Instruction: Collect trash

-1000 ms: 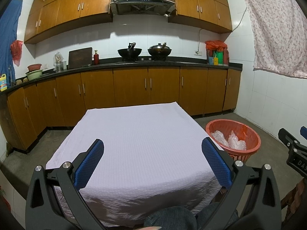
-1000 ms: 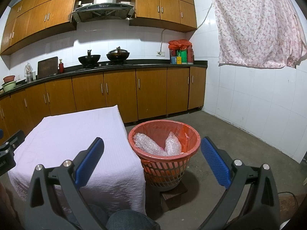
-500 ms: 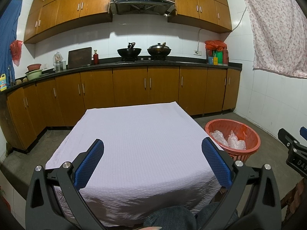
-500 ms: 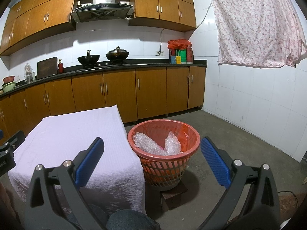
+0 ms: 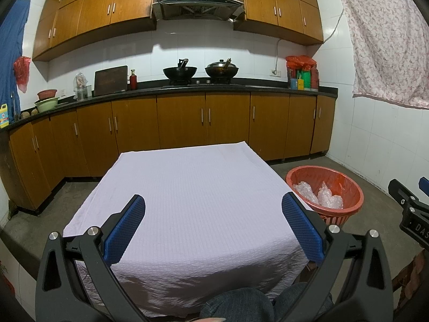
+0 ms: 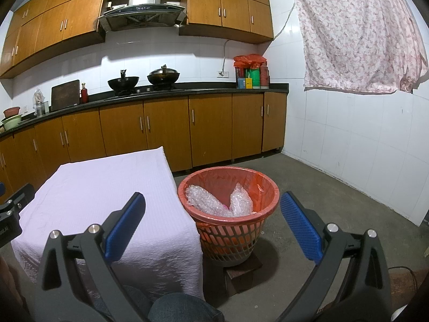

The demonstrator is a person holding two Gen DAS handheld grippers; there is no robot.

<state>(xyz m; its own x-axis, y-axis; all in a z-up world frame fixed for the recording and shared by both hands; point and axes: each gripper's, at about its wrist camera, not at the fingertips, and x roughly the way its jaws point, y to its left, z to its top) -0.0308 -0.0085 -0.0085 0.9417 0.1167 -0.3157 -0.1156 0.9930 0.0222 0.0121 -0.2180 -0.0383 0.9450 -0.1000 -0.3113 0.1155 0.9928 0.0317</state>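
An orange plastic basket [image 6: 230, 230] with an orange liner stands on the floor right of the table, raised on a small block. Clear bubble wrap [image 6: 211, 201] lies crumpled inside it; the same basket [image 5: 348, 206] and bubble wrap [image 5: 319, 196] show at the right of the left wrist view. My left gripper [image 5: 213, 214] hovers open over the near half of the table [image 5: 193, 182], nothing between its blue pads. My right gripper [image 6: 213, 214] is open too, held in front of the basket and the table's right corner, empty.
The table [image 6: 102, 187] wears a pale lilac cloth with nothing lying on it. Wooden cabinets [image 5: 182, 123] and a dark counter with woks run along the back wall. A person's knee [image 5: 236, 306] in jeans is at the near edge. Grey concrete floor [image 6: 335, 198] lies right of the basket.
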